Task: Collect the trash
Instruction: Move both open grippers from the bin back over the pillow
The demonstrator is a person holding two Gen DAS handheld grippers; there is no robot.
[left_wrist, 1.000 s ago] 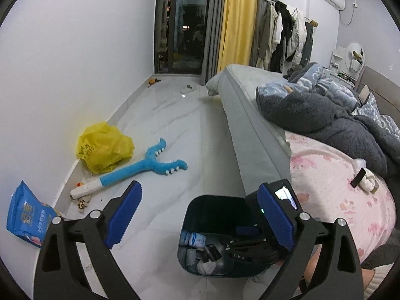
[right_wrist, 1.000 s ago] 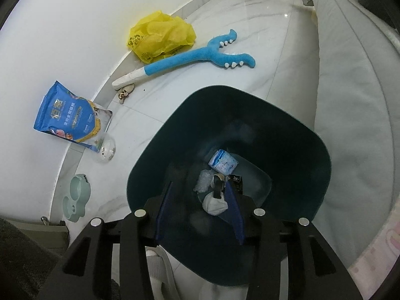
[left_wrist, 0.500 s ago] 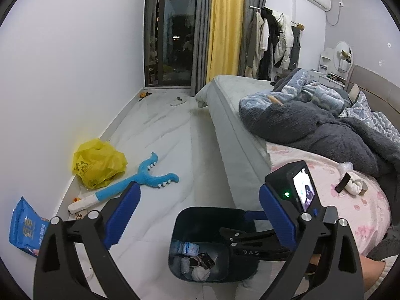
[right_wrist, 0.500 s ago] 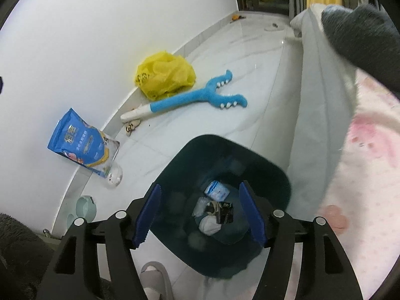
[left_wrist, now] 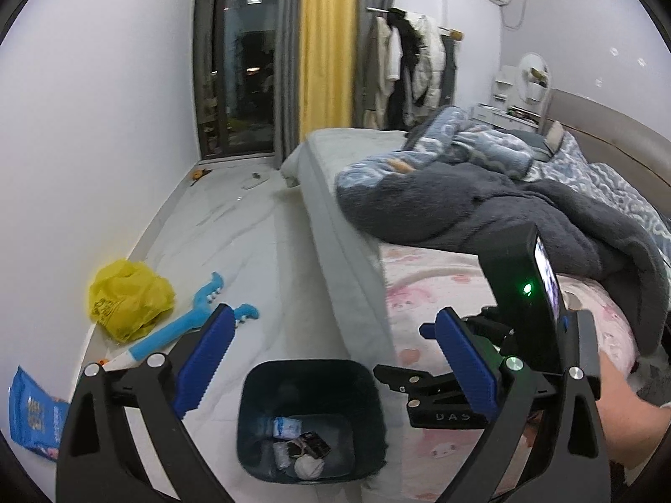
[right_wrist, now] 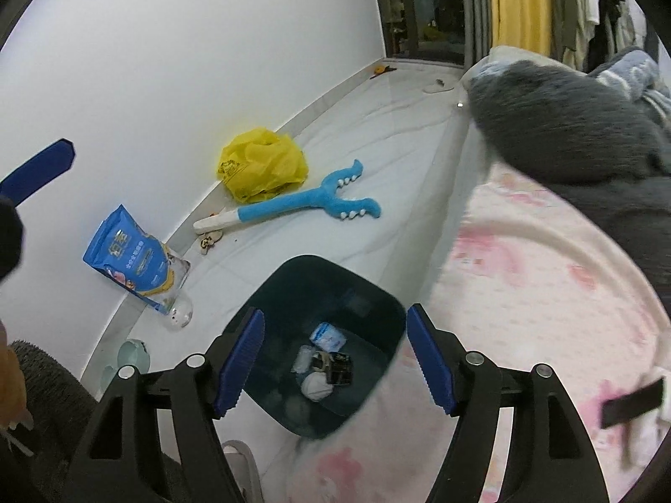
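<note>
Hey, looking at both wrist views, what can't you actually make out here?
- Printing on the blue bag: too small in the right wrist view, cut off by the edge in the left.
- Small items by the balcony door: too small.
- Trash in the bin: partly shadowed.
- Dark strap on the bed: blurred.

A grey blanket (left_wrist: 524, 218) lies rumpled on the pink-patterned bed (left_wrist: 423, 293).
</note>
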